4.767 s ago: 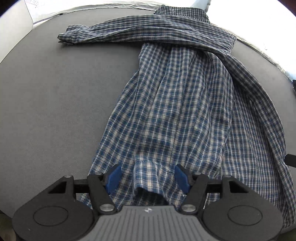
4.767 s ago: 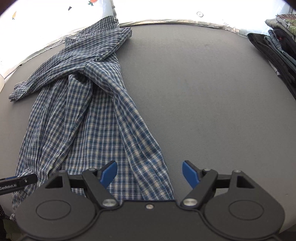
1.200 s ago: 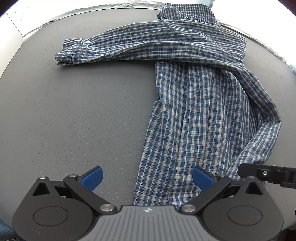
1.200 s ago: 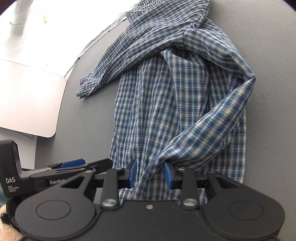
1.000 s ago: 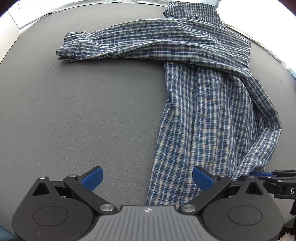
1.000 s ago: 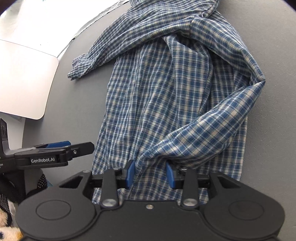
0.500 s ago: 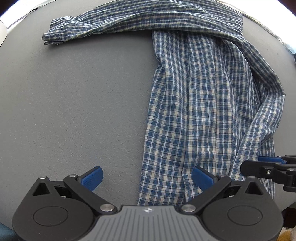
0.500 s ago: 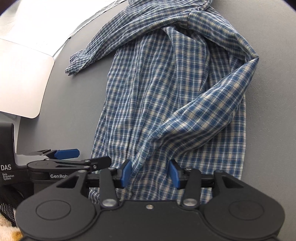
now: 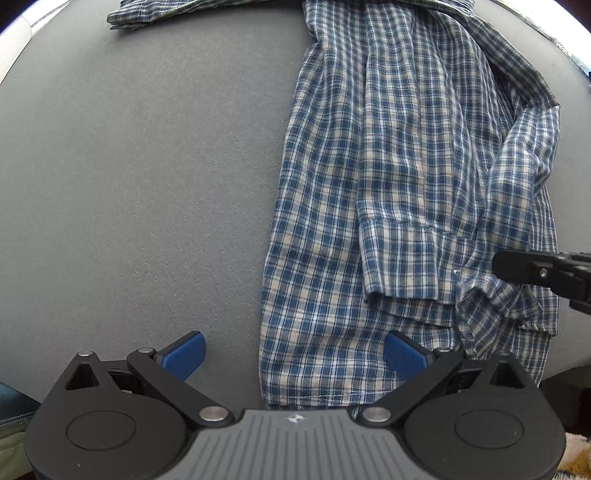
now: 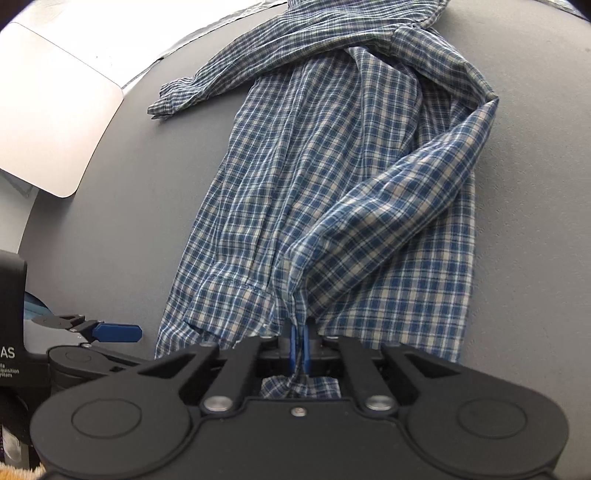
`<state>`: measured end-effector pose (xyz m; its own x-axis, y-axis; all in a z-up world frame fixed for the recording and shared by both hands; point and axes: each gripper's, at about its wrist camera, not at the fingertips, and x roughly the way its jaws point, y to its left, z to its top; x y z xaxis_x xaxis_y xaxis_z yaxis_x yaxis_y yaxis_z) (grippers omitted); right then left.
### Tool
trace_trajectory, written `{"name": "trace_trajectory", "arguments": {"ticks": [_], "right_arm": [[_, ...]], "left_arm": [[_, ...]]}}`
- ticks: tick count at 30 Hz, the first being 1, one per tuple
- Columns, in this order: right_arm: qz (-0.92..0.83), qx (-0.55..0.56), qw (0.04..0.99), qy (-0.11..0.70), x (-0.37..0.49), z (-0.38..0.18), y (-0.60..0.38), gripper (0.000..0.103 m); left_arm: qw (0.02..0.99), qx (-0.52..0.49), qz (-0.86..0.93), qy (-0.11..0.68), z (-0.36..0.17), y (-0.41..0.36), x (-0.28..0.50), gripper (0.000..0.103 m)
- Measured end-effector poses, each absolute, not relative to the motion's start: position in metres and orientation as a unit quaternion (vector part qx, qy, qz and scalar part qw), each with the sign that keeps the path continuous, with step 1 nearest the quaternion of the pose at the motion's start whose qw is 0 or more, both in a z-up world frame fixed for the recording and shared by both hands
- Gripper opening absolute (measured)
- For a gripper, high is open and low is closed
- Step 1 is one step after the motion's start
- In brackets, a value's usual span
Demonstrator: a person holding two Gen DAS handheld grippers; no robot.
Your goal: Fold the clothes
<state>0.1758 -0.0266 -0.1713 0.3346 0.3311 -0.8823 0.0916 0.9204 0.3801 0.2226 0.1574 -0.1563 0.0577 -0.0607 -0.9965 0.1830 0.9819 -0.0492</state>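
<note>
A blue-and-white checked shirt (image 9: 388, 192) lies spread on the grey table (image 9: 147, 166). In the left wrist view it fills the area from 12 o'clock down to 5 o'clock, with one sleeve (image 9: 192, 9) stretched across the top toward 11 o'clock. The other sleeve's cuff (image 9: 402, 258) is folded back over the shirt body at about 3 o'clock.

The left tool (image 9: 293, 350) stands wide apart above the shirt's lower hem, one blue pad over bare table at 7 o'clock, the other over the cloth at 5 o'clock; nothing is pinched.

The right tool (image 10: 299, 347) has just been closing and now clamps a gathered bunch of sleeve fabric between its blue pads. A white board (image 10: 55, 110) lies off the table edge at 10 o'clock in the right wrist view.
</note>
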Motion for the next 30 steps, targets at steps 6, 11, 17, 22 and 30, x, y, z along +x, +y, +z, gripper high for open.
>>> {"name": "trace_trajectory", "arguments": {"ticks": [6,11,17,22,30], "right_arm": [[0.082,0.144,0.798,0.579,0.151,-0.161,-0.027,0.004],[0.084,0.129,0.778,0.609,0.151,-0.184,-0.019,0.004],[0.079,0.158,0.767,0.616,0.151,-0.182,-0.024,0.031],[0.071,0.172,0.773,0.606,0.151,-0.166,-0.034,0.034],[0.051,0.224,0.798,0.557,0.157,-0.128,-0.069,0.04]], "left_arm": [[0.726,0.047,-0.082,0.681,-0.156,0.159,0.201,0.101],[0.725,0.049,-0.08,0.682,-0.155,0.165,0.189,0.101],[0.731,0.031,-0.065,0.679,-0.152,0.181,0.181,0.102],[0.735,0.005,-0.055,0.676,-0.151,0.196,0.191,0.102],[0.753,-0.016,-0.045,0.656,-0.139,0.215,0.211,0.102]]}}
